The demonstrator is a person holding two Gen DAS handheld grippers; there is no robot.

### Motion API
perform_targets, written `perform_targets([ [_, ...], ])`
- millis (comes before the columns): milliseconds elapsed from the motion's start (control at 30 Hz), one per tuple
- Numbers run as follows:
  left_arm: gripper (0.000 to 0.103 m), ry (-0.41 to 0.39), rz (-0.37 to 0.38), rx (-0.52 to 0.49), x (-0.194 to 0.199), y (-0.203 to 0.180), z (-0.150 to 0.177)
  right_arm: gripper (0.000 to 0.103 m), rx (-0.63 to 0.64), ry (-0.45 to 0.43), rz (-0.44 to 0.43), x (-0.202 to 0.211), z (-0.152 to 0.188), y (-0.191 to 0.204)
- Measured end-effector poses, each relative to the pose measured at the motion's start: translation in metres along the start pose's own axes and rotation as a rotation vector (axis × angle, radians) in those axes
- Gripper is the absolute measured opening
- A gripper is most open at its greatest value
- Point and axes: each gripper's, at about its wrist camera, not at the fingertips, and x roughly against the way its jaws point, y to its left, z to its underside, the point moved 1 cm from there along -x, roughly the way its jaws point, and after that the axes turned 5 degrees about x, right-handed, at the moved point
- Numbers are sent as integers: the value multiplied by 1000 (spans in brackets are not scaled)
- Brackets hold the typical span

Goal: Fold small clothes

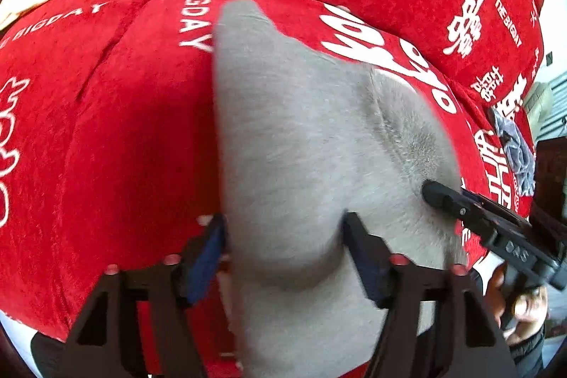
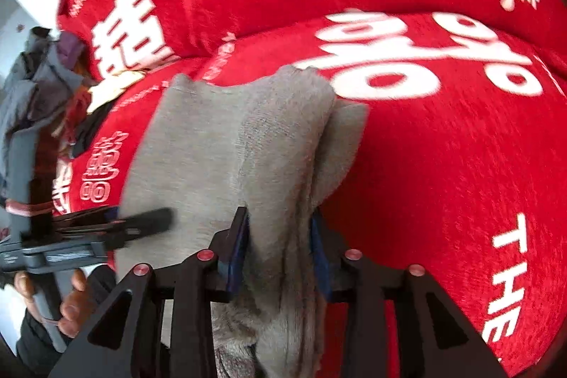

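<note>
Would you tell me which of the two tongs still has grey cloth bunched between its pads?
The right tongs: grey cloth fills its gap. The left tongs gapes wide.

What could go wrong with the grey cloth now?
1. The left gripper stands wide open around the grey cloth without pinching it, so that side could slip or unfold.
2. The right gripper pinches a bunched-up part, so pulling away might drag the cloth and crumple the fold.
3. The red blanket underneath looks soft and bumpy, so the fold may end up uneven.
</note>
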Motion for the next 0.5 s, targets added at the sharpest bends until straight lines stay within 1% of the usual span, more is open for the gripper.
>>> perform_targets([
  [100,75,-38,-4,17,21,15,7,43,-4,-35,32,20,2,-7],
  [167,75,-96,-52,13,39,19,12,44,59,-75,72,37,5,3],
  [200,75,-149,-109,-15,50,15,16,47,115,-97,78,45,8,15],
  [267,75,-210,-202,-83,58,3,24,61,235,-123,62,53,17,42],
  [300,75,-224,-225,-109,57,-1,26,70,308,-126,51,52,24,58],
  [333,75,-232,-244,-136,55,-7,30,71,388,-123,45,49,33,74],
  [400,75,-214,-293,-142,43,-6,32,71,476,-110,57,40,47,88],
  [433,75,-204,-333,-129,34,-2,33,71,496,-92,73,32,53,90],
  [500,75,-199,-354,-105,26,5,36,71,476,-36,103,12,63,80],
])
